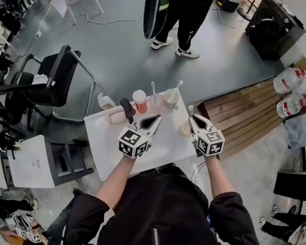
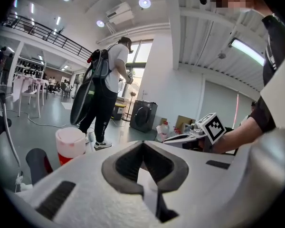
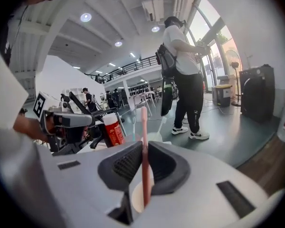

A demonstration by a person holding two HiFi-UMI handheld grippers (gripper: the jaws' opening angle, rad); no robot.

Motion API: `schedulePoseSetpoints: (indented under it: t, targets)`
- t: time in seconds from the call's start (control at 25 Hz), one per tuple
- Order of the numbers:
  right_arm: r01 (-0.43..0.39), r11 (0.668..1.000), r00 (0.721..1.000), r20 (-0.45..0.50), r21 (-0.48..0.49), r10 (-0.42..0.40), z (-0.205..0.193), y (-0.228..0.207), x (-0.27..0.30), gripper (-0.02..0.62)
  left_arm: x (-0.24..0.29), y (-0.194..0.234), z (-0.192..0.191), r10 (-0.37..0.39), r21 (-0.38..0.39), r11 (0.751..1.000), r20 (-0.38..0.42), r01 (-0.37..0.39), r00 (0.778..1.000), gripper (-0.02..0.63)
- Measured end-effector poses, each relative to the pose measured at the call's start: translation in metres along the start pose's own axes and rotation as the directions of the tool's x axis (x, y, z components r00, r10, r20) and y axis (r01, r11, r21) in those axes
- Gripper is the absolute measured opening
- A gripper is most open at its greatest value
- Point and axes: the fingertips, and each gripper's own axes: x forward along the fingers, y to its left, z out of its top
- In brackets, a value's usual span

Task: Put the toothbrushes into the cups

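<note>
Nearest the person, the right claw (image 3: 144, 148) is closed on the slim pink plastic toothbrush (image 3: 144, 127). Its pads pinch the handle so that the brush stands upright. That hold suits a straight drop. Directly below the handle, seen through the gap behind the jaws, sits the round cream-coloured cup (image 3: 138, 199) on the near right part of the white tabletop (image 1: 166, 142). Whether the handle's lower end is already inside the cup's rim cannot be told. The brush looks lined up for lowering and release.

Just beside it, over the middle of the tabletop, the left claw (image 2: 143, 147) has its jaws together at the tips with nothing gripped. It seems to be kept idle and clear of the right claw, since a standing cup needs no steadying.

Farther off, along the tabletop's far edge, a pale pink cup (image 1: 155, 105) has a pale toothbrush (image 1: 153, 90) standing in it. A white cup (image 1: 171, 97) next to it carries a white toothbrush (image 1: 179, 84), which leans on the rim. Those two look finished, so the pink brush is probably the last one. To their left stands a red tub with a white lid (image 1: 139, 100), which plays no part.

Beyond the tabletop a person in dark trousers (image 1: 186, 14) stands on the grey floor.
</note>
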Motion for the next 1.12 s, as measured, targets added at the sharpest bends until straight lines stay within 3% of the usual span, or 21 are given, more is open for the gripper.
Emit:
schedulePoseSetpoints:
  t: [0.2,0.6,0.88,1.12]
  targets:
    - [0.013,0.999,1.000,-0.016,0.048,-0.012,-0.013,-0.016,0.014,0.043,-0.006,0.006,-0.006,0.027,-0.011,1.000,-0.014,-0.027,1.000,0.002]
    - [0.011,1.000,0.987,-0.160,0.002,-0.011,-0.069,-0.013,0.023,0.041,-0.011,0.016,-0.018,0.053,-0.036,0.998,-0.031,-0.054,0.998,0.002]
    - [0.032,0.998,0.980,-0.194,-0.058,-0.043,-0.076,-0.013,0.021,0.041,-0.011,0.017,-0.015,0.051,-0.037,0.998,-0.026,-0.052,0.998,0.002]
    - [0.044,0.998,0.979,-0.200,-0.034,-0.050,-0.080,-0.015,0.019,0.044,-0.013,0.017,-0.016,0.050,-0.038,0.998,-0.025,-0.051,0.998,0.002]
